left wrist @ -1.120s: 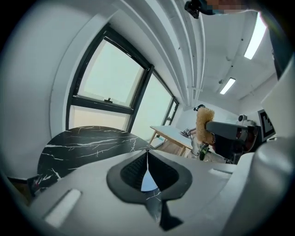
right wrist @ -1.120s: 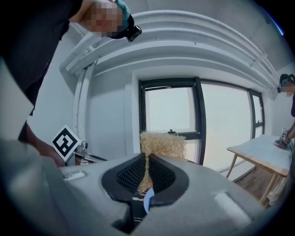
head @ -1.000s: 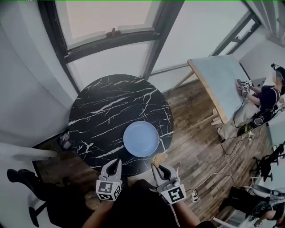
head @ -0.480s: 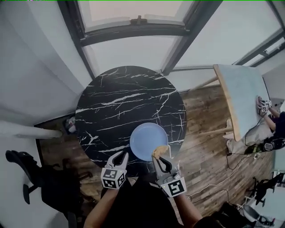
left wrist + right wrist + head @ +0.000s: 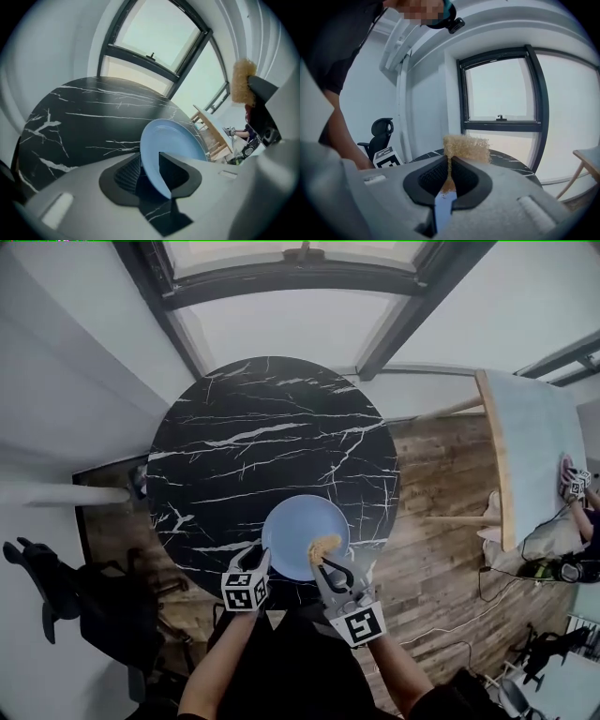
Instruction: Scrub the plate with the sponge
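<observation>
A pale blue plate (image 5: 291,531) lies at the near edge of the round black marble table (image 5: 262,437). My left gripper (image 5: 262,565) is at the plate's near left rim. Its jaws are opening, and the plate (image 5: 171,140) has its rim in the gap of the left gripper (image 5: 149,173); I see no pad pressing on it. My right gripper (image 5: 328,563) is shut on a tan sponge (image 5: 324,546), which sits over the plate's near right part. In the right gripper view the sponge (image 5: 466,147) sticks up out of the right gripper (image 5: 449,176).
A light wooden table (image 5: 530,446) stands to the right on the wood floor, with a person's hands (image 5: 572,479) at its far side. A black office chair (image 5: 47,587) is at the left. A large window (image 5: 300,268) rises behind the marble table.
Both grippers have moved forward to the plate. The sponge has gone from the table's edge to over the plate. The left jaws have come around the plate's rim.
</observation>
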Demonstrator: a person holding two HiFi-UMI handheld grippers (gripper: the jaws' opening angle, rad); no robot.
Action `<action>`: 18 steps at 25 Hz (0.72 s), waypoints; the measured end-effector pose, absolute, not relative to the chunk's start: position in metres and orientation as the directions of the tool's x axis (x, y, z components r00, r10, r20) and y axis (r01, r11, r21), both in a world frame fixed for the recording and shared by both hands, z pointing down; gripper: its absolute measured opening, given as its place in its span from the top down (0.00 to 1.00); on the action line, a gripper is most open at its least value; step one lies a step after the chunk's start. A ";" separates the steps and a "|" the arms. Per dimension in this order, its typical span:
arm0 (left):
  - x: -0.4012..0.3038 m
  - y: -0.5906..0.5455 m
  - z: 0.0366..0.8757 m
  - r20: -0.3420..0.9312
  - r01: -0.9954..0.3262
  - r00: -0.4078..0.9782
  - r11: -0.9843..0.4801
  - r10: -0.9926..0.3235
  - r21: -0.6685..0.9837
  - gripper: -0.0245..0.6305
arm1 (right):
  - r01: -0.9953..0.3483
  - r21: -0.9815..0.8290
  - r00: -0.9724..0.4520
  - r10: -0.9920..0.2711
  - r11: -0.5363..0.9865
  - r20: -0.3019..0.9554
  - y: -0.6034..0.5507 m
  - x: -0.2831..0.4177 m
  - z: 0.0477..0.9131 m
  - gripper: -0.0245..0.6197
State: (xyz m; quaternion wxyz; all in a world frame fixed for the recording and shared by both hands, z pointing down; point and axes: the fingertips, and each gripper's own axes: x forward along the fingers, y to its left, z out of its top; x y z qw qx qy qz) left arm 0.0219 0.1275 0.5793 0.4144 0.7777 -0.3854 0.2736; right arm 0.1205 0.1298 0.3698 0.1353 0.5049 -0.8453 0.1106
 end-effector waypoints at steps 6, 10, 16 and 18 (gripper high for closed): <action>0.022 0.120 0.604 0.772 -0.838 0.543 -0.280 -0.332 0.469 0.74 | -0.884 -0.067 -0.453 -0.815 0.462 0.362 0.117 0.130 0.389 0.93; 0.025 0.120 0.611 0.782 -0.833 0.546 -0.295 -0.300 0.468 0.73 | -0.886 -0.081 -0.450 -0.803 0.457 0.390 0.113 0.129 0.404 0.93; 0.043 0.123 0.621 0.787 -0.812 0.570 -0.309 -0.237 0.495 0.72 | -0.874 -0.085 -0.470 -0.785 0.479 0.404 0.106 0.123 0.413 0.93; 0.046 0.122 0.626 0.789 -0.813 0.571 -0.293 -0.228 0.503 0.72 | -0.868 -0.079 -0.475 -0.775 0.490 0.416 0.107 0.121 0.418 0.93</action>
